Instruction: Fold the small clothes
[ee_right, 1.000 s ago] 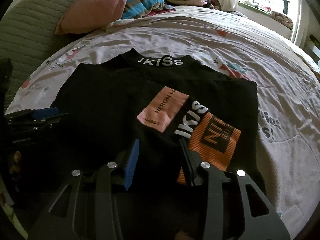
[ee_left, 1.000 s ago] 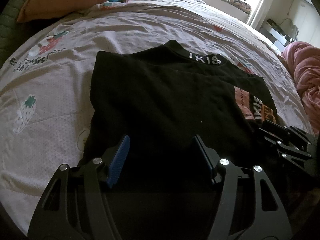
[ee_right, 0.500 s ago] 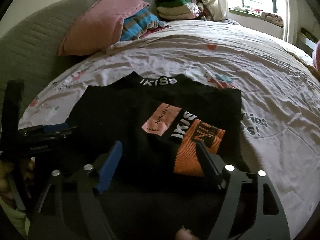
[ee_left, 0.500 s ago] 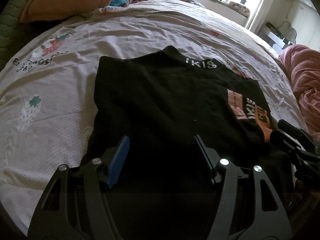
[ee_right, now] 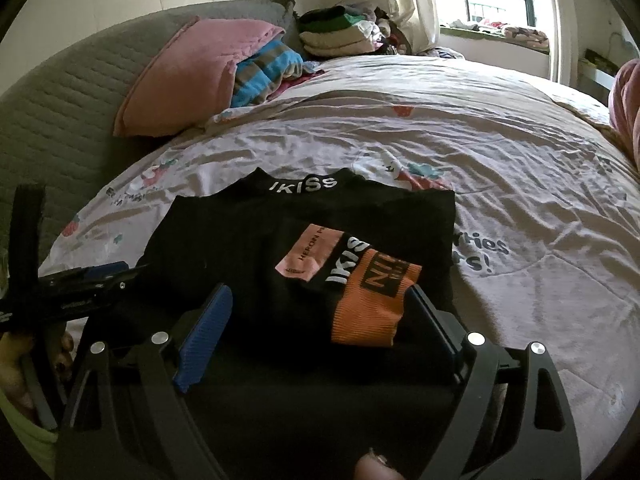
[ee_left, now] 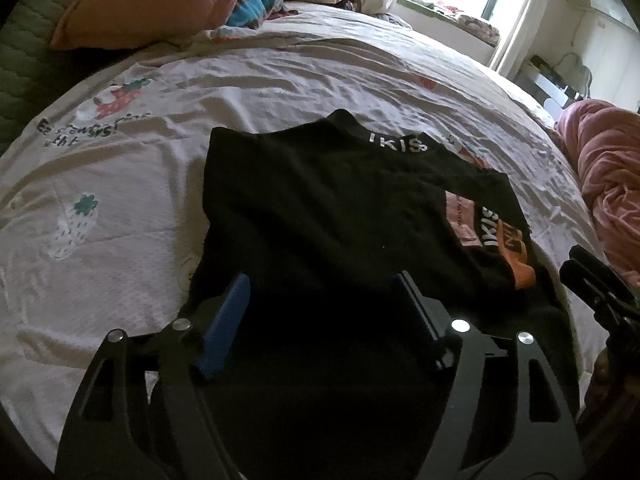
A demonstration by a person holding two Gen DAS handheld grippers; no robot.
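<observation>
A black top [ee_left: 328, 208] with a lettered collar [ee_right: 302, 186] lies flat on the bed sheet [ee_left: 120, 208]. One sleeve is folded across the front, its orange cuff [ee_right: 372, 312] towards me. My left gripper [ee_left: 322, 280] hovers over the top's near hem, jaws opening, with only flat cloth below the blue pads. My right gripper [ee_right: 320, 292] is over the hem on the right side, jaws opening wide. The cuff lies between its fingers, and the pads do not press it. Each gripper shows in the other's view: the right gripper [ee_left: 600, 292] and the left gripper [ee_right: 92, 280].
A pink pillow [ee_right: 192, 76] and a blue striped cloth [ee_right: 264, 68] lean on the green quilted headboard [ee_right: 60, 100]. Folded clothes [ee_right: 340, 32] are stacked beyond them near the window. A pink blanket [ee_left: 608, 184] is bunched at the bed's right edge.
The right gripper's jaws spread from narrow on the sleeve to wide, leaving the cuff lying on the top. Both grippers drew back and up. The left jaws widened a little.
</observation>
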